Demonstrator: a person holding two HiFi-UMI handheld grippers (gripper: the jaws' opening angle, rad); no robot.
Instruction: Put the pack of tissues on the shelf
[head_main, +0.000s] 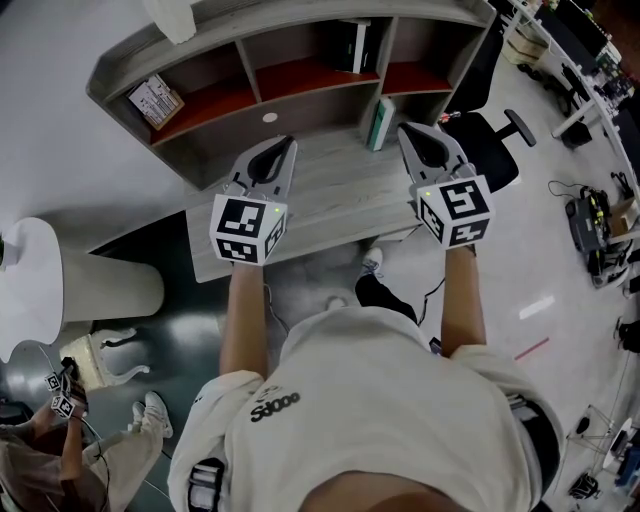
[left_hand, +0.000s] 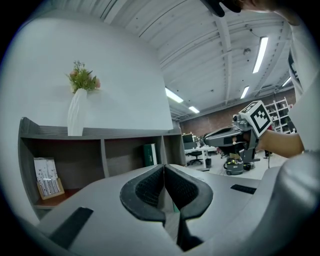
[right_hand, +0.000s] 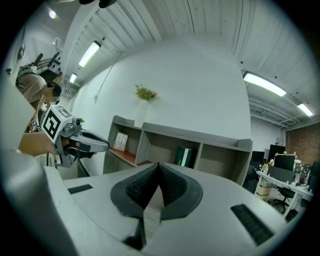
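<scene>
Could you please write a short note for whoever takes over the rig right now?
Left gripper: shut, empty, held over the desk.
Right gripper: shut, empty, alongside it.
Things: a green and white pack, probably the tissues, stands on the desk at the foot of the shelf.
Done: nothing yet; the pack is not gripped.
Left: open a gripper, take the pack, set it in a shelf compartment.

Right bay free; book crowds middle bay.
</scene>
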